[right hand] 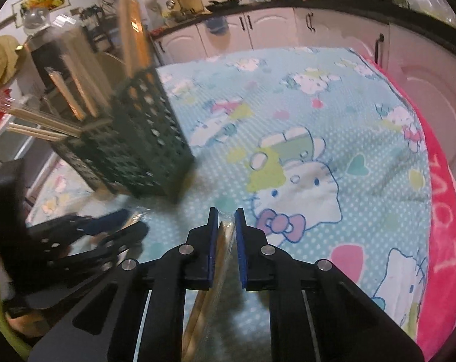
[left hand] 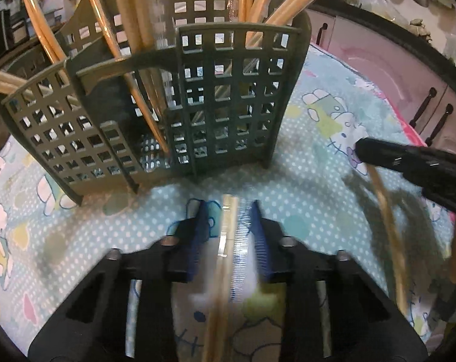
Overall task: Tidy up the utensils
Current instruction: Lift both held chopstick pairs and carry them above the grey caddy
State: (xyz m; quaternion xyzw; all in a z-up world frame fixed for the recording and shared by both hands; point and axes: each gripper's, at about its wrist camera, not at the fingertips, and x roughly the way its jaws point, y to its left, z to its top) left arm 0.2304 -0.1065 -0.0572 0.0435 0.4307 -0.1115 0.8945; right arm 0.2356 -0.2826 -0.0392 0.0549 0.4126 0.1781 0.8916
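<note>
A green slotted utensil caddy (left hand: 228, 105) stands on the cartoon-print cloth (left hand: 303, 181), with several wrapped wooden chopstick pairs (left hand: 143, 30) upright in it. My left gripper (left hand: 228, 205) is just in front of the caddy, shut on a pair of wrapped chopsticks (left hand: 228, 241) lying lengthwise between its blue pads. My right gripper (right hand: 225, 211) is shut on another wrapped pair (right hand: 224, 241), low over the cloth to the right of the caddy (right hand: 137, 157). The right gripper (left hand: 360, 150) and its sticks (left hand: 387, 211) also show in the left wrist view, and the left gripper (right hand: 134, 221) shows blurred in the right wrist view.
The blue cloth (right hand: 318, 105) spreads wide to the right of the caddy, with a pink blanket (right hand: 445, 211) along its right edge. Pale kitchen cabinets (right hand: 273, 30) and a dark, cluttered counter (right hand: 288, 3) stand behind.
</note>
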